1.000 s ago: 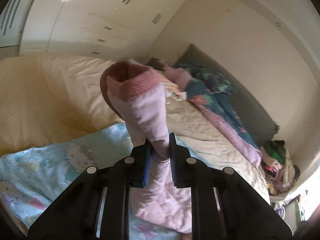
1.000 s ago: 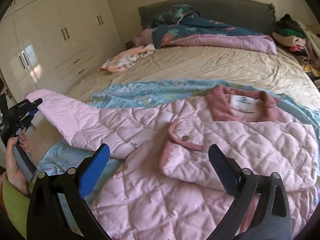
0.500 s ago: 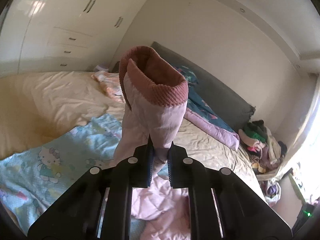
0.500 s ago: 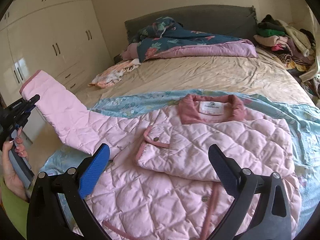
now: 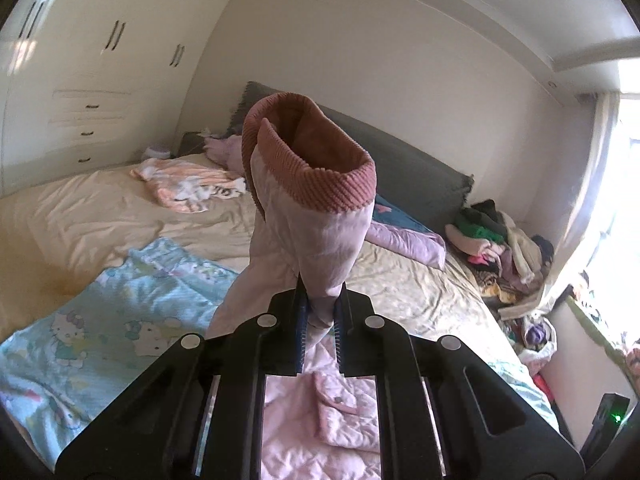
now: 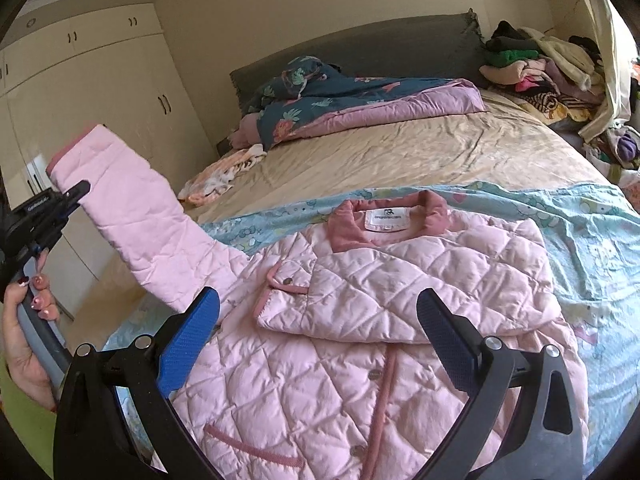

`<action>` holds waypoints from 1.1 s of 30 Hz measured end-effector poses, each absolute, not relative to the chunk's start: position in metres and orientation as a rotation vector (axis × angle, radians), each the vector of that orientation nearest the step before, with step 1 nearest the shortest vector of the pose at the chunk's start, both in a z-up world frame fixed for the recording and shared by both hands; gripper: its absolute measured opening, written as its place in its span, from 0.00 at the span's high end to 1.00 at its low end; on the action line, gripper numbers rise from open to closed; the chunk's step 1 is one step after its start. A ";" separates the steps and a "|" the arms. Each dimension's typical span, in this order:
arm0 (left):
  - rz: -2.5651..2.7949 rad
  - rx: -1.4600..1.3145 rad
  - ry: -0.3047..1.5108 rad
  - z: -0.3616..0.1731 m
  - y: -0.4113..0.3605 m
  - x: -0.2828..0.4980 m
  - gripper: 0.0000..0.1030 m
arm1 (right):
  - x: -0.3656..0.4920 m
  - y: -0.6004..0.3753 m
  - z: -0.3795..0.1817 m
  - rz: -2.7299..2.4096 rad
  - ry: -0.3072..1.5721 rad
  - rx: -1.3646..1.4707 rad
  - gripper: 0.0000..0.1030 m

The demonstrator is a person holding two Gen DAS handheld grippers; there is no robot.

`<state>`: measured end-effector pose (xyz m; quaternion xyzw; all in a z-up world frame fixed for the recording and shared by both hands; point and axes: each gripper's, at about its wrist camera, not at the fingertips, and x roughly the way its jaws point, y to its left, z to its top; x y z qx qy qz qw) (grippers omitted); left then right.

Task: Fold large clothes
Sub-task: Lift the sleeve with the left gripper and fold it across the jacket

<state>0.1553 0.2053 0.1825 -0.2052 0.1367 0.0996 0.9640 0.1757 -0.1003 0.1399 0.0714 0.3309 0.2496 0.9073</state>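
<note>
Higher than a second ago, the pink sleeve (image 6: pixel 136 216) is now lifting up off the bed and pointing into the air, while before it was lying low beside the blue blanket. Starting at the left, a hand (image 6: pixel 24 332) with painted nails is holding the left gripper (image 5: pixel 320 320), and its two fingers are squeezing tight on the sleeve just below the darker pink cuff (image 5: pixel 316 164). The cuff is standing open like a cup in the left wrist view. Next to it, the pink quilted jacket (image 6: pixel 360 360) is lying flat on the blue cartoon blanket (image 6: pixel 592 248) on the bed (image 6: pixel 400 148). Its other sleeve (image 6: pixel 400 292) is already resting folded across the chest, under the collar (image 6: pixel 388 220). The right gripper (image 6: pixel 320 340) is hanging over the jacket with its blue fingers (image 6: pixel 188 340) spread wide apart, holding nothing. Farther right, a pile of clothes (image 6: pixel 532 64) is sitting at the far corner of the bed, near the grey headboard (image 6: pixel 360 44).
</note>
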 end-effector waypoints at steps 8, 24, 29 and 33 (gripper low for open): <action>0.160 -0.364 0.299 0.190 0.161 0.170 0.96 | 0.164 -0.129 0.139 0.480 0.669 0.176 0.05; 0.091 -0.271 0.380 0.174 0.084 0.204 0.97 | 0.158 -0.184 0.128 0.410 0.655 0.220 0.05; 0.062 -0.243 0.408 0.166 0.061 0.212 0.97 | 0.159 -0.207 0.124 0.370 0.653 0.246 0.05; 0.033 -0.213 0.435 0.157 0.041 0.219 0.97 | 0.159 -0.225 0.120 0.337 0.651 0.265 0.05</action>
